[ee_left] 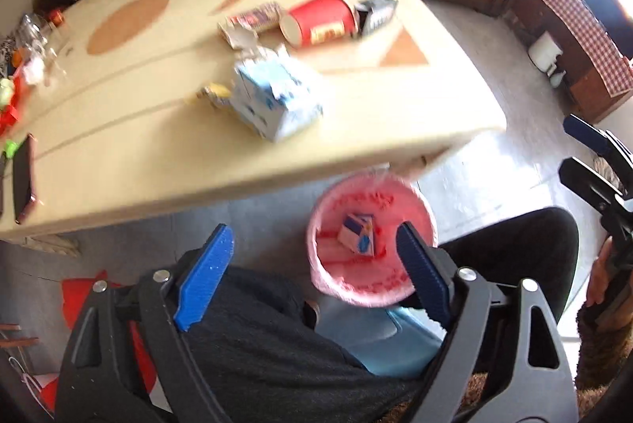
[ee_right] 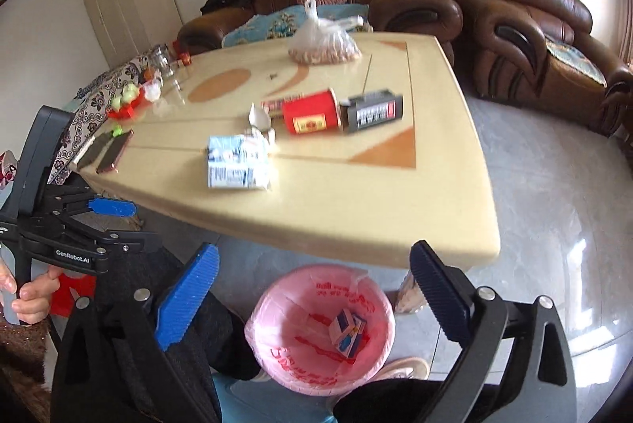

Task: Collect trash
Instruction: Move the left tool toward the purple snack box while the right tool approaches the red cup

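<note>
Milk carton (ee_right: 238, 162), red cup (ee_right: 312, 111) and grey box (ee_right: 374, 110) litter the table (ee_right: 356, 209).

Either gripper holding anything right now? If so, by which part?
Nothing held. Left gripper and right gripper are both open and empty above the pink-lined bin.

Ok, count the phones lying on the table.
2, side by side at the table's left edge: a dark phone and a reddish phone beside it. Clutter near there could hide more.
</note>
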A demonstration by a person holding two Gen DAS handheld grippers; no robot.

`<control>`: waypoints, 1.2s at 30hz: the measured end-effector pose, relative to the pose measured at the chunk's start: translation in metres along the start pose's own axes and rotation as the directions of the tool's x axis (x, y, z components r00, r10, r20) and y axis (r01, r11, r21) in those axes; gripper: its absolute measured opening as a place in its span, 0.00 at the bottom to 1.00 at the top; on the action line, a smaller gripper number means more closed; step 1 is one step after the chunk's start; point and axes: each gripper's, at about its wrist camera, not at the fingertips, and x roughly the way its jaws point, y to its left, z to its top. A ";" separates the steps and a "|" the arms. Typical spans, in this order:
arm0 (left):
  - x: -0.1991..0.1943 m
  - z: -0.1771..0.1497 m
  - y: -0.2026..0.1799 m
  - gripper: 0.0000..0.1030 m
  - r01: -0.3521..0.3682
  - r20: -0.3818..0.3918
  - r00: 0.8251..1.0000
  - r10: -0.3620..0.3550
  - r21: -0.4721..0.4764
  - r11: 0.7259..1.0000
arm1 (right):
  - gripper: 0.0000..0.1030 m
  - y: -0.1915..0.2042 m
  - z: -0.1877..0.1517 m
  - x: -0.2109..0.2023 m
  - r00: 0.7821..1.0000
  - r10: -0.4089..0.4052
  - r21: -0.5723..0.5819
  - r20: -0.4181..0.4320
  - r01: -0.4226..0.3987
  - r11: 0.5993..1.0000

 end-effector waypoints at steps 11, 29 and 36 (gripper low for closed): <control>-0.045 0.110 0.043 0.82 0.078 0.073 0.994 -0.079 0.014 0.997 | 0.93 0.021 0.073 0.027 0.996 0.074 -0.112 -0.057 -0.080 0.991; 0.026 0.220 0.067 0.82 0.026 -0.148 0.989 0.018 0.286 0.958 | 0.93 -0.020 0.202 0.080 0.969 0.203 -0.192 -0.143 -0.228 0.955; 0.040 0.232 0.048 0.82 0.049 -0.178 0.984 0.031 0.430 0.902 | 0.93 -0.029 0.219 0.107 0.951 0.241 -0.215 -0.194 -0.281 0.935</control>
